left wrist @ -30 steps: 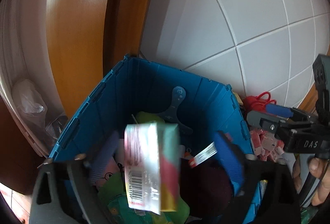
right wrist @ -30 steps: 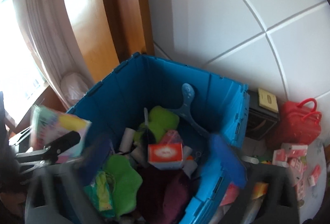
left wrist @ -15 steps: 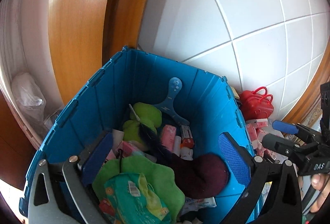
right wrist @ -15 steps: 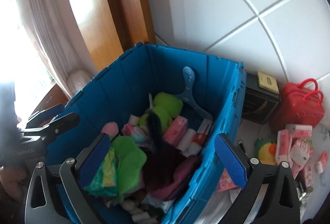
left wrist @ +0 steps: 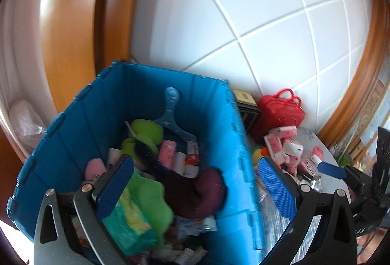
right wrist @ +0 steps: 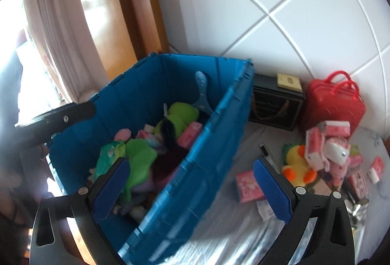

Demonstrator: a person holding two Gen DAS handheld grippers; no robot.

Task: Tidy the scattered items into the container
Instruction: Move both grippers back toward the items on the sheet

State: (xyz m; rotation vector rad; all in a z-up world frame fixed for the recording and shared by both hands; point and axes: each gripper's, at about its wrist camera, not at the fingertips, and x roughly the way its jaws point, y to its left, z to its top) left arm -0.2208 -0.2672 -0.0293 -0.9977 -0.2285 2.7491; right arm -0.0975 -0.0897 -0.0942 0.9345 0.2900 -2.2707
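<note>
The blue crate (left wrist: 234, 143) (right wrist: 207, 140) holds a green plush (left wrist: 146, 128), a maroon cloth (left wrist: 195, 189), pink packs and a blue paddle (left wrist: 170, 109). My left gripper (left wrist: 195, 182) hangs open over the crate's right half, nothing between its fingers. My right gripper (right wrist: 191, 188) is open and empty, straddling the crate's right wall. Right of the crate lie scattered pink tissue packs (right wrist: 316, 143), a yellow duck plush (right wrist: 297, 163) and one single pink pack (right wrist: 246, 184). Each gripper shows at the edge of the other's view.
A red toy suitcase (right wrist: 334, 106) and a black box (right wrist: 275, 106) stand against the white tiled wall behind the pile. A wooden frame and a curtain (right wrist: 56, 28) rise to the left of the crate. A pale cloth (right wrist: 231, 235) covers the surface.
The colourful box held in my left gripper one second ago is gone from it, and the gripper now stands open. Both views have swung right, toward the scattered pile.
</note>
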